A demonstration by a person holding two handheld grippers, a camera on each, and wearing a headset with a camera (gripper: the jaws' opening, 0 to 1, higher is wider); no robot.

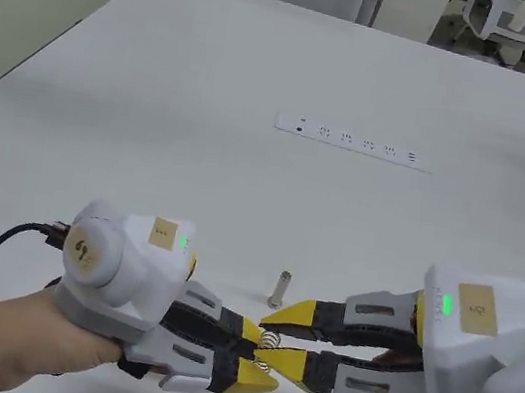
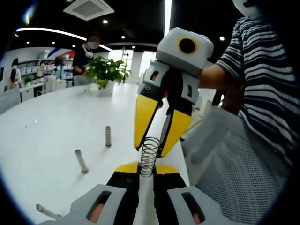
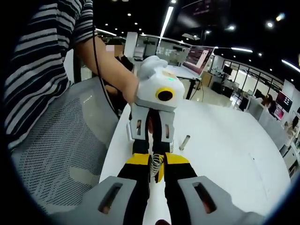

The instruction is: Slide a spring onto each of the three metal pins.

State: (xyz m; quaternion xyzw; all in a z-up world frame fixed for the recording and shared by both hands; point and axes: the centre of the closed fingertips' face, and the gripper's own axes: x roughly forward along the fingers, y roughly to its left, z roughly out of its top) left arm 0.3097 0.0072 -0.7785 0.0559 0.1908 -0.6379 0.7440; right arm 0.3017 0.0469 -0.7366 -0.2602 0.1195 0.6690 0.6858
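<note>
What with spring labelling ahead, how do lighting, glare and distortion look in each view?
Head view: soft, even light, faint shadows on the white table, spring tiny but legible. Left gripper view: fisheye bending, a ceiling strip light blown out, spring sharp. Right gripper view: same bending, dark ceiling with bright lamps, spring partly hidden between yellow fingers.

A white workbench (image 1: 137,105) carries a power strip (image 1: 353,139); ceiling lights (image 3: 165,21) glow overhead.

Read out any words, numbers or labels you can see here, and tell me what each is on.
Round end cap of the left gripper: dark marks, perhaps "69", unsure.
Tan stickers, left gripper and right gripper: too small to read.
Power strip: markings too small to read.
</note>
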